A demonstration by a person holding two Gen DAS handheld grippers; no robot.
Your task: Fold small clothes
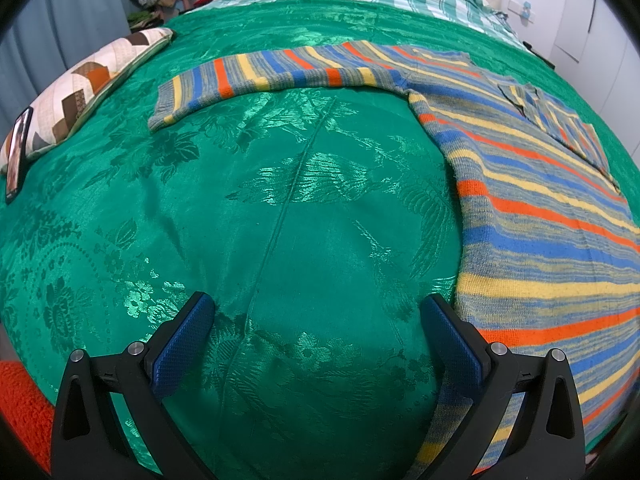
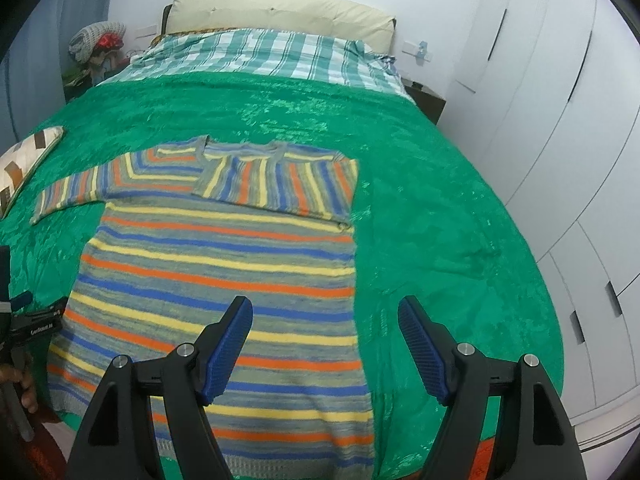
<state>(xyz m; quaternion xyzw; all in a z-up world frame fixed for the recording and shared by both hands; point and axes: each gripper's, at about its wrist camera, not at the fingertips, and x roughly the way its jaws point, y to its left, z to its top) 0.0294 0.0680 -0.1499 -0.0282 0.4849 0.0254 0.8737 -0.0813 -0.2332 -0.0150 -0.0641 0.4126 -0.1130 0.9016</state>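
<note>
A striped knit sweater (image 2: 224,264) in blue, yellow, orange and grey lies flat on the green bedspread (image 2: 440,208). Its right sleeve is folded across the chest (image 2: 280,188). Its left sleeve (image 1: 256,76) lies stretched out to the left. In the left wrist view the sweater body (image 1: 540,220) fills the right side. My left gripper (image 1: 318,320) is open and empty, above the bedspread (image 1: 280,200) just left of the sweater's hem. My right gripper (image 2: 326,320) is open and empty, above the sweater's lower right edge. The left gripper's body shows at the right wrist view's left edge (image 2: 36,320).
A patterned cushion (image 1: 88,88) and a phone (image 1: 18,152) lie at the bed's left edge. A checked sheet (image 2: 272,52) and cream headboard (image 2: 280,12) are at the far end. White wardrobes (image 2: 560,120) stand right. A nightstand (image 2: 424,100) sits by the headboard.
</note>
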